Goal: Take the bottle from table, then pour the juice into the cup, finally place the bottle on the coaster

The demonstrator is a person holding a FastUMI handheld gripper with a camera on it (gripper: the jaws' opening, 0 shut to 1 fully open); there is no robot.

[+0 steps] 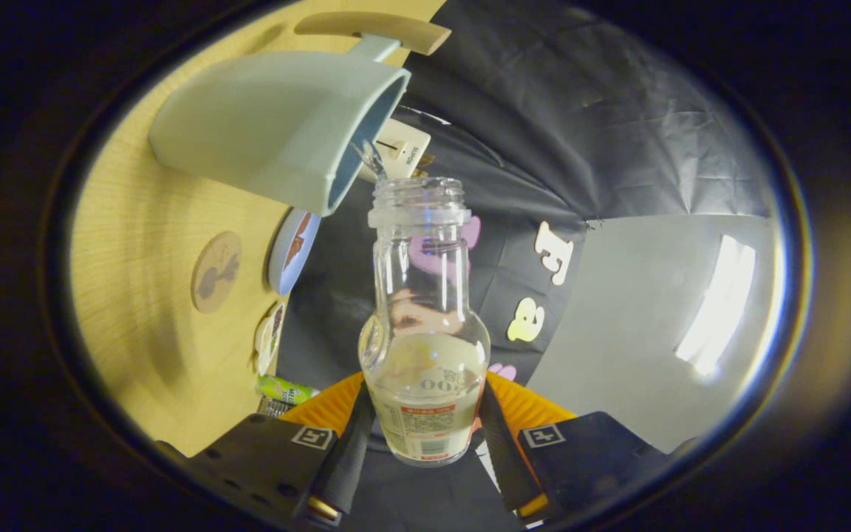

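Observation:
A clear glass bottle with no cap and a printed label sits between my fingers, and my gripper is shut on its lower body. The whole view is rolled sideways, so the bottle lies tipped with its mouth at the rim of a pale blue-green cup that has a wooden handle. A thin clear splash shows right at the cup's rim. The bottle looks nearly empty. A round brown coaster lies on the wooden table beside the cup.
A blue-rimmed round dish and another small round piece lie near the table's edge. A green packet is close to my fingers. A white box stands behind the cup, against the black cloth wall.

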